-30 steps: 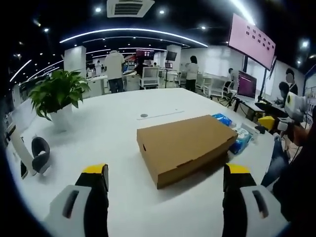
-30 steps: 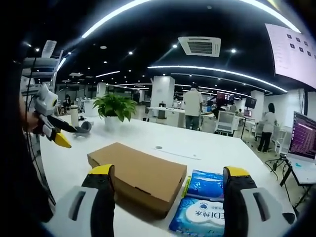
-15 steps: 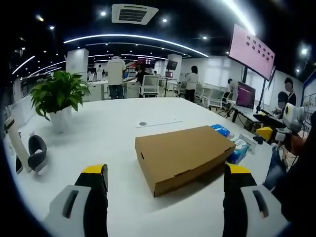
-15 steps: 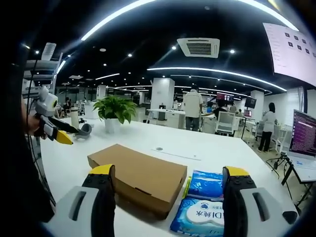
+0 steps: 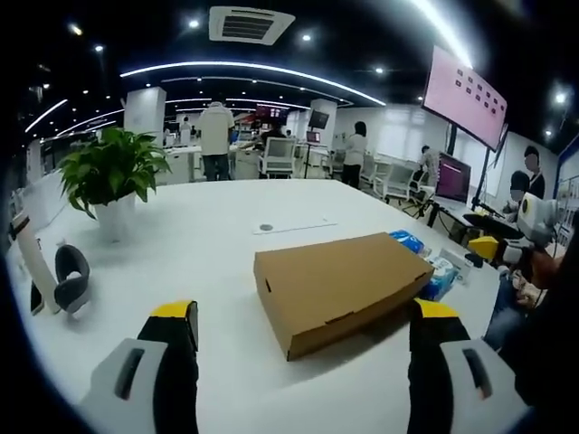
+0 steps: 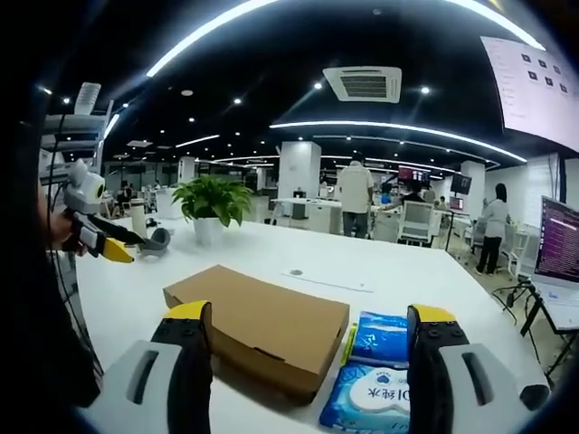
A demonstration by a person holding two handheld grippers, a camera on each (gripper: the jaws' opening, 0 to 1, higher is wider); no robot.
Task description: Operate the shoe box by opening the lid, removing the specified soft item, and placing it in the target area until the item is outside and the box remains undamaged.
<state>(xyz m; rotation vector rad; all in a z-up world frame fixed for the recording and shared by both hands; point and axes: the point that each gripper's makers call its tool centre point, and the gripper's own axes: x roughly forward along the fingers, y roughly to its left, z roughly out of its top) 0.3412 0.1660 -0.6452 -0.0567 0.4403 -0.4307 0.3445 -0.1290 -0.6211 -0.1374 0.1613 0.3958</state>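
A flat brown cardboard shoe box (image 5: 342, 285) lies closed on the white table (image 5: 199, 244); it also sits in the right gripper view (image 6: 258, 324). My left gripper (image 5: 303, 362) is open, above the table on the near side of the box, nothing between its jaws. My right gripper (image 6: 303, 362) is open too, hovering over the box's near end. The right gripper (image 5: 507, 242) appears at the far right of the left gripper view, and the left gripper (image 6: 95, 237) at the far left of the right gripper view.
Blue wet-wipe packs (image 6: 375, 366) lie against the box's side, seen again as packs (image 5: 432, 262). A potted plant (image 5: 107, 181) and a headset (image 5: 68, 278) stand on the table's left. A thin strip and round grommet (image 5: 271, 226) lie beyond the box. People, desks and screens fill the office behind.
Both views shifted slightly with the hands; the box and packs stay put. Both grippers remain open.
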